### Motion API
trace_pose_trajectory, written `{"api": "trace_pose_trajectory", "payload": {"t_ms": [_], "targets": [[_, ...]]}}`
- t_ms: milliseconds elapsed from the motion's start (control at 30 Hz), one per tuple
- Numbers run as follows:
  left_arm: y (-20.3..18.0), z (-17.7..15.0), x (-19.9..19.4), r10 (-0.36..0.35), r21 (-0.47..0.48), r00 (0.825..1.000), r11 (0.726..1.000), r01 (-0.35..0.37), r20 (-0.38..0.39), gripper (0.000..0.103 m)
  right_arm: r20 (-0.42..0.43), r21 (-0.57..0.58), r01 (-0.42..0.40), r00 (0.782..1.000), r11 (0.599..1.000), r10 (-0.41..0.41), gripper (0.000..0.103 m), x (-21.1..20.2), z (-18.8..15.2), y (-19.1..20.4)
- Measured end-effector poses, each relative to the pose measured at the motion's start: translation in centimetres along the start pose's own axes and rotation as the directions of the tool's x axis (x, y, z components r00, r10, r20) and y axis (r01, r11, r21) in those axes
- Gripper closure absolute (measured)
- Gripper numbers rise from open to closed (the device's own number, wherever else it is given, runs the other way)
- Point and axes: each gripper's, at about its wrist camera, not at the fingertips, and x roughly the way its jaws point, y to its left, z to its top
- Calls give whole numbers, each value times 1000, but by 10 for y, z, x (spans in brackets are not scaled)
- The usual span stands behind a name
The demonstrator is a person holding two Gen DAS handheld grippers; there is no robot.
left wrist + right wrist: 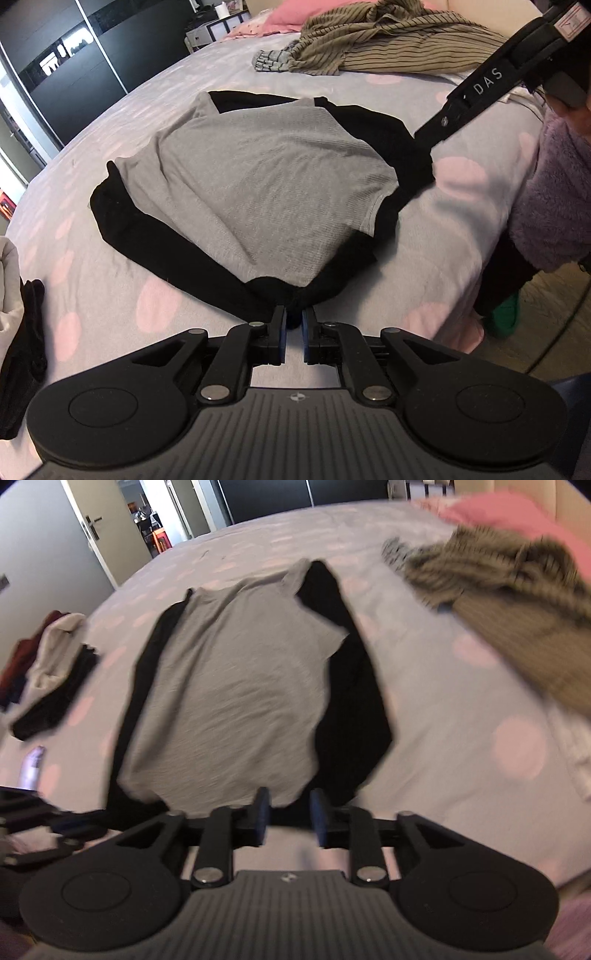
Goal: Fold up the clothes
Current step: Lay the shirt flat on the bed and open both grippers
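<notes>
A grey ribbed knit top with black sleeves and black edging [255, 192] lies spread on the bed, its grey panel facing up and the black fabric showing along both long sides and at the near hem. The left gripper [294, 325] sits at the near black hem; its blue pads stand only slightly apart, with a fold of black cloth between their tips, though whether they press on it cannot be told. The right gripper [289, 814] rests at the near edge of the same garment in its own view, jaws clearly apart, the grey hem and black edging lying between and beyond them, not pinched. In the left wrist view that gripper's black finger reaches down to the black sleeve at the right side. The bed carries a pale lilac sheet with pink dots [110, 295]. Beyond the top, an olive striped garment [388, 40] lies crumpled near a pink pillow [517, 513]. A small stack of white and dark clothes [51, 668] sits at the left. A purple fleece sleeve [546, 206] shows at the right.
</notes>
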Motion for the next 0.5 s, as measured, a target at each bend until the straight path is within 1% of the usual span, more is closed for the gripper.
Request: {"api": "trace_pose_trajectory", "payload": {"t_ms": [33,100,200,300,367,433,500], "targets": [[1,0,-1,-4,8,1000,1000,4,1,89,-13,20,-33,999,999,33,72,1,-3,5],[3,-3,-5,-15,11,1000,1000,15,0,86,-39,71,-95,994,993,98,72,6,-9,13],[11,-8,-9,-17,-1,1000,1000,17,-6,84,-89,165,-158,981,974,174,72,14,-21,24],[21,-13,-5,8,-46,1000,999,-9,-23,84,-134,257,-181,966,949,220,67,27,-31,28],[24,-14,0,15,-70,999,997,-18,-35,84,-161,310,-187,956,932,246,67,36,-37,29],[25,-14,1,14,-69,1000,998,-16,-26,84,-181,360,-193,945,913,271,64,44,-42,29],[26,-14,3,28,-61,999,998,-29,-22,84,-192,407,-193,937,893,290,62,51,-46,30]]}}
